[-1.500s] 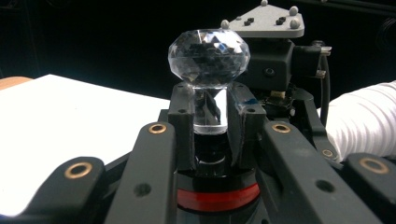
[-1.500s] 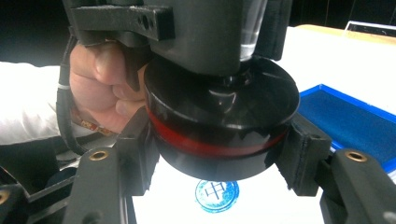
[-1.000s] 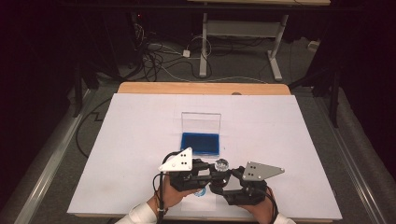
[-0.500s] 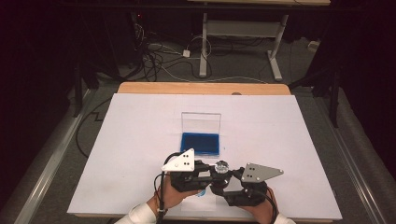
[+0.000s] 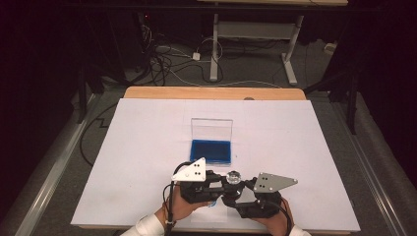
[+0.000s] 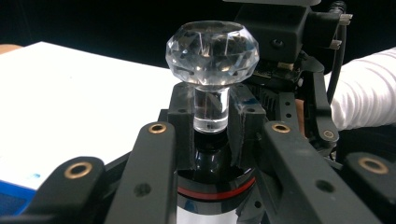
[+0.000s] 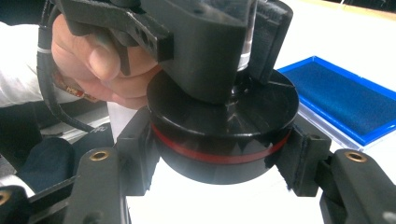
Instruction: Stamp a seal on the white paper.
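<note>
Two claws meet over the near edge of the white table (image 5: 147, 147), each in one of the person's hands. Item one: the left claw (image 6: 211, 126), clenched on the clear stem of a stamp (image 6: 211, 60) whose handle is a faceted, crystal-like knob; its black pads press the stem from both sides just under the knob. Item two: the right claw (image 7: 224, 158), clenched around the stamp's round black base (image 7: 224, 135), which carries a red ring; the pads sit against the base on opposite sides. From above, the stamp (image 5: 234, 177) shows as a small glinting knob between the two grey three-cornered plates, raised a little off the table and close to its near edge. Item three: a blue ink pad (image 5: 210, 151) in a clear case, its transparent lid (image 5: 212, 130) standing upright at the far side; it lies just beyond the claws, apart from them, about mid-table. Item four: the person's white sleeves, coming in from the near edge behind both claws. Item five: a strip of bare wood (image 5: 211, 93) along the table's far edge; beyond it, cables on a dark floor and the grey legs of another stand.
</note>
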